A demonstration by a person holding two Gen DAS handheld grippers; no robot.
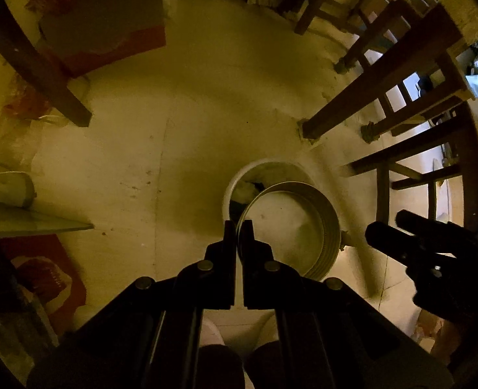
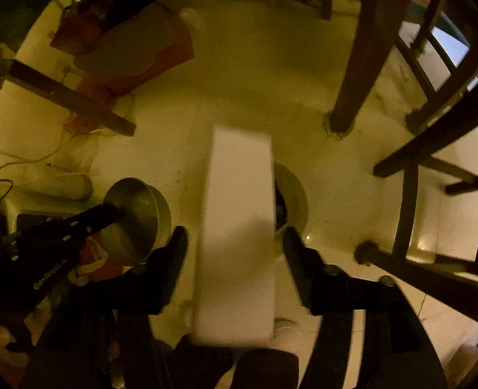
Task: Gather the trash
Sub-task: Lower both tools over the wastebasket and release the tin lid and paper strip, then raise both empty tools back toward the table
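Trash here is a white box (image 2: pixel 239 236), blurred between my right gripper's (image 2: pixel 235 246) spread fingers; whether the pads are touching its sides I cannot tell, and it may be dropping free. At far left, red paper (image 1: pixel 115 48) and a plastic bag (image 1: pixel 12 149) are lying on the tiled floor (image 1: pixel 174 129) beside a table leg (image 1: pixel 38 68). My left gripper (image 1: pixel 238 227) is pinching the rim of a ribbed metal lid (image 1: pixel 304 223), jaws almost closed on the thin edge, holding it tilted aside, in my judgement, to keep the bin mouth uncovered. Beneath it, the white bin (image 1: pixel 235 181) is standing on the floor, some refuse already showing inside. In the right wrist view the box is hanging directly over that bin (image 2: pixel 292 191), evidently lined up for the drop. Chair legs (image 1: pixel 362 97) are crowding the right side, close beside the bin.
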